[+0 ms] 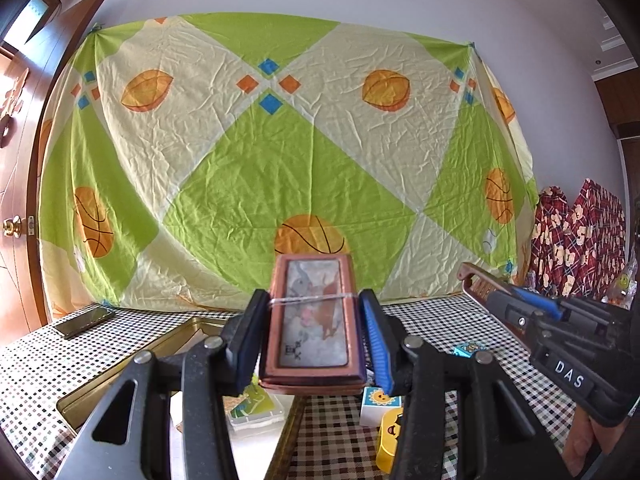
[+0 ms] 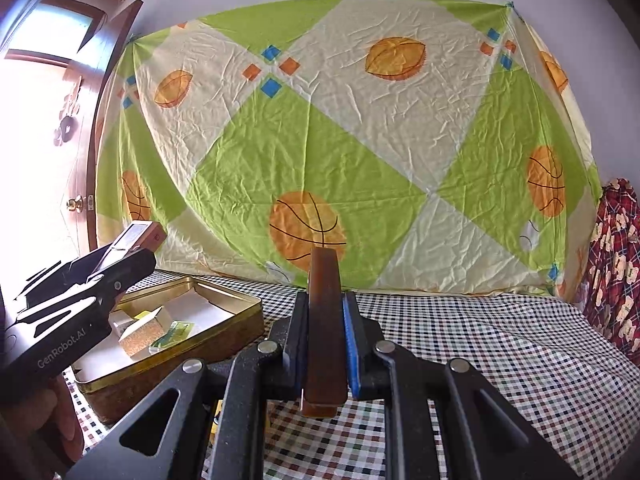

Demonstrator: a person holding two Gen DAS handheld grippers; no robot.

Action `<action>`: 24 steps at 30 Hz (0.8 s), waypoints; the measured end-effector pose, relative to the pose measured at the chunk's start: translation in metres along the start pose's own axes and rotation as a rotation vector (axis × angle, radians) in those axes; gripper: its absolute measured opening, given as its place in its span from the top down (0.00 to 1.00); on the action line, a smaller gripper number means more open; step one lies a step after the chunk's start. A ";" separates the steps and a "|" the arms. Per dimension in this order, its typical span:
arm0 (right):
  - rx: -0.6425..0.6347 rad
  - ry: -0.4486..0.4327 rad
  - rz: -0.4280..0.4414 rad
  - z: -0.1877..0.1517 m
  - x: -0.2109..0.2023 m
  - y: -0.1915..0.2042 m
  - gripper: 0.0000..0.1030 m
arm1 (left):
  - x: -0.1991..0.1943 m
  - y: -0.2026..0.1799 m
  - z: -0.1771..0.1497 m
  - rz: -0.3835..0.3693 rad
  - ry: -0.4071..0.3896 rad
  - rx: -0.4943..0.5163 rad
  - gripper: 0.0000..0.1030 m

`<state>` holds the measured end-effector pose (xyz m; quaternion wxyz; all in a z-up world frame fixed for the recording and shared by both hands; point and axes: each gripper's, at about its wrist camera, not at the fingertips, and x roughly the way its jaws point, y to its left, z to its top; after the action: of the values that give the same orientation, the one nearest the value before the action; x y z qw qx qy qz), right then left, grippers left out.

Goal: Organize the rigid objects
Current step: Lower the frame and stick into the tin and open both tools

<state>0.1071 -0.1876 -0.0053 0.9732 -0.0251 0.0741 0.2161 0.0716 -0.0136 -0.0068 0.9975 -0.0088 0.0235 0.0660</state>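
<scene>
My left gripper (image 1: 313, 332) is shut on a brown framed picture card stack (image 1: 314, 320) bound with a rubber band, held above the table; it also shows in the right wrist view (image 2: 138, 236). My right gripper (image 2: 325, 340) is shut on a second brown flat framed piece (image 2: 325, 320), seen edge-on, which also shows at the right of the left wrist view (image 1: 478, 280). A gold tin box (image 2: 224, 338) lies open on the checkered table, left of the right gripper, holding a cork block (image 2: 146, 330) and small cards (image 2: 172, 336).
A white sun-print cube (image 1: 378, 404) and a yellow toy (image 1: 390, 440) lie on the checkered cloth (image 2: 500, 360) below the left gripper. A phone (image 1: 82, 322) lies at the far left. A patterned sheet (image 1: 280, 160) hangs behind. Red plaid fabric (image 1: 576, 240) sits at the right.
</scene>
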 end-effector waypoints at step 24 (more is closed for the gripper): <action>-0.041 0.003 0.069 0.001 0.013 0.048 0.83 | 0.003 0.039 -0.002 0.052 0.036 -0.051 0.55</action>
<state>0.0991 -0.1388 -0.0068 0.9644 -0.0429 0.0719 0.2509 0.0699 0.0250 -0.0090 0.9943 -0.0345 0.0398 0.0924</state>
